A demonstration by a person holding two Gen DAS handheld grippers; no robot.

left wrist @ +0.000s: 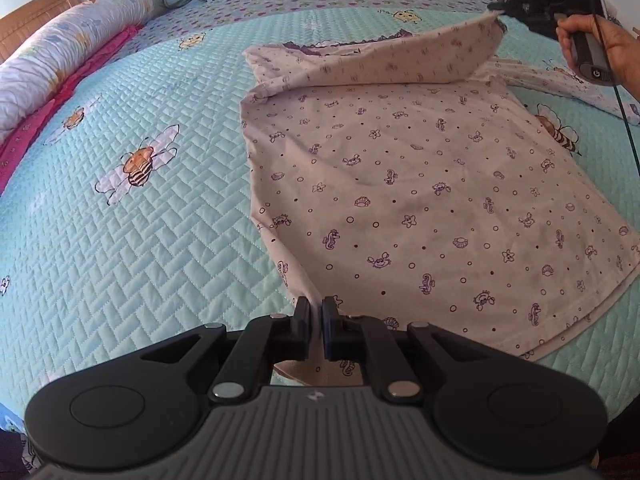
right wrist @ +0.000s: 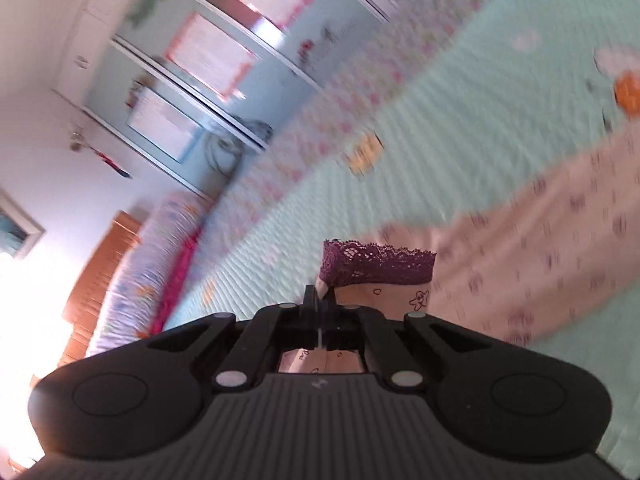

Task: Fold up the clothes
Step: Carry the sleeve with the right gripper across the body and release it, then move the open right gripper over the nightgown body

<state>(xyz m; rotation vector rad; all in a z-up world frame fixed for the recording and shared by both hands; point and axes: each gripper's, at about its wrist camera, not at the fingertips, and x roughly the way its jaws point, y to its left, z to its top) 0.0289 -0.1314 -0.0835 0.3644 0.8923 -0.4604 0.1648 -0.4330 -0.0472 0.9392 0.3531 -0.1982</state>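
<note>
Cotton, thin and limp: the pale pink sea-creature-print top (left wrist: 420,184) lies on the quilted bed (left wrist: 132,240); your left tongs (left wrist: 317,320) pinch its hem, right tongs (right wrist: 320,304) its lace-trimmed sleeve cuff. Hold the edges.

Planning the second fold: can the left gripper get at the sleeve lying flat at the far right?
Probably not now. The left gripper is shut on the shirt hem, and the sleeve lies across the garment, beyond the right gripper.
</note>
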